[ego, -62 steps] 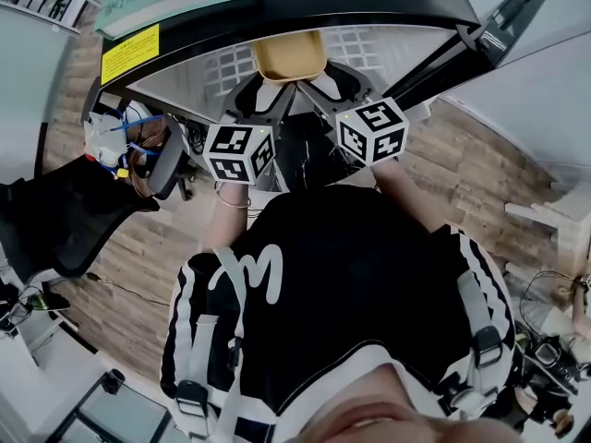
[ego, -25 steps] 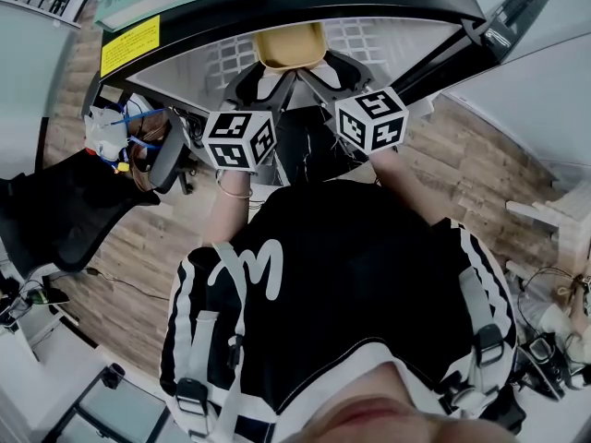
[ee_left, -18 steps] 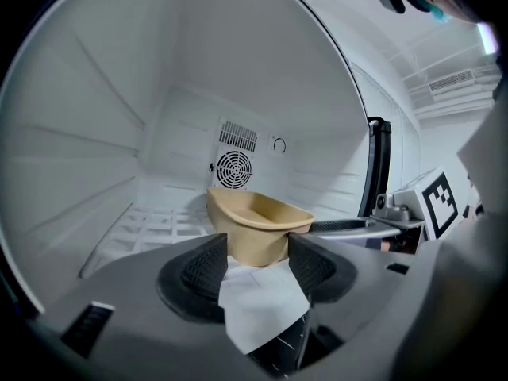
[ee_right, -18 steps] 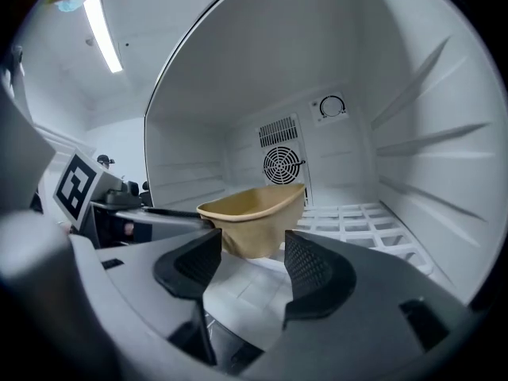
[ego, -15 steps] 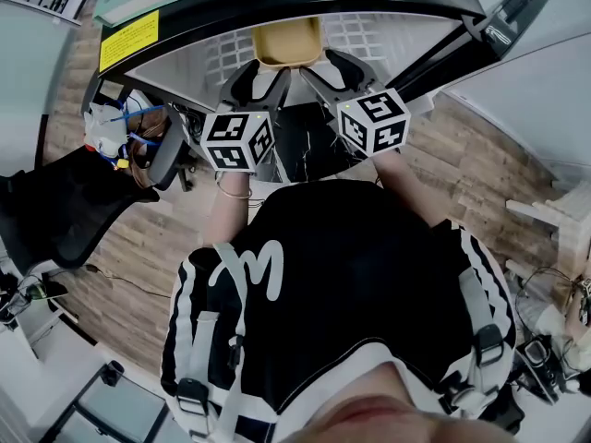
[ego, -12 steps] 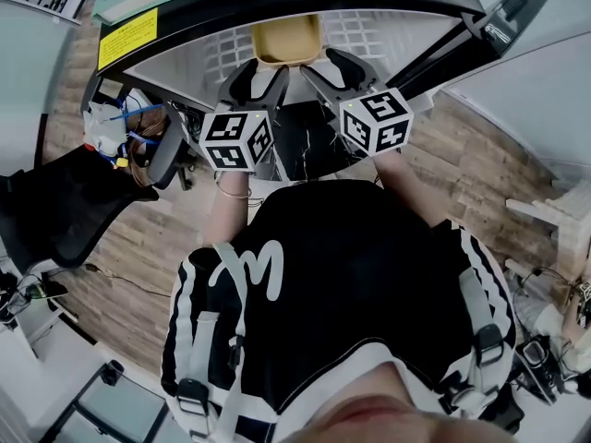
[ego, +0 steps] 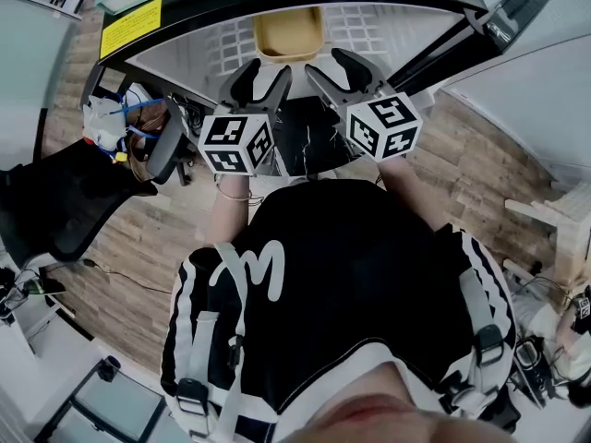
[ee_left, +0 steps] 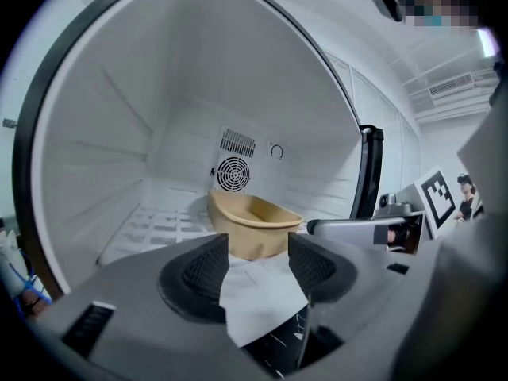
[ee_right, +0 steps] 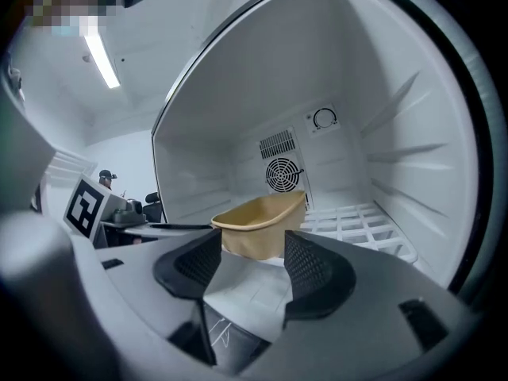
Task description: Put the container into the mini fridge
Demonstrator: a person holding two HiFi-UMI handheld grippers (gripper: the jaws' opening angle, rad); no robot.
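**Task item.** The container, a tan open tub, stands upright on the white wire shelf inside the mini fridge. It lies straight ahead of both claws, beyond their tips, with the rear fan vent further back behind it. It is not tilted, and its base appears fully carried by the shelf.

**Left claw**. The jaws stand wide apart. Nothing lies between them; the container shows through the gap but sits past the tips, clear of both pads.

**Right claw**. Same condition: jaws wide and empty, with the container ahead of the tips and untouched.

**Arrangement.** In the head view the two claws sit side by side at the fridge mouth, angled in toward the container from either side. This suits a two-sided hold on a wide tub, one claw to each flank.

**Assessment.** With the container bearing on the shelf and neither claw gripping it, placement is judged done. What is left is to draw both claws straight back. The open jaws give clearance, so the risk of catching the rim looks small.
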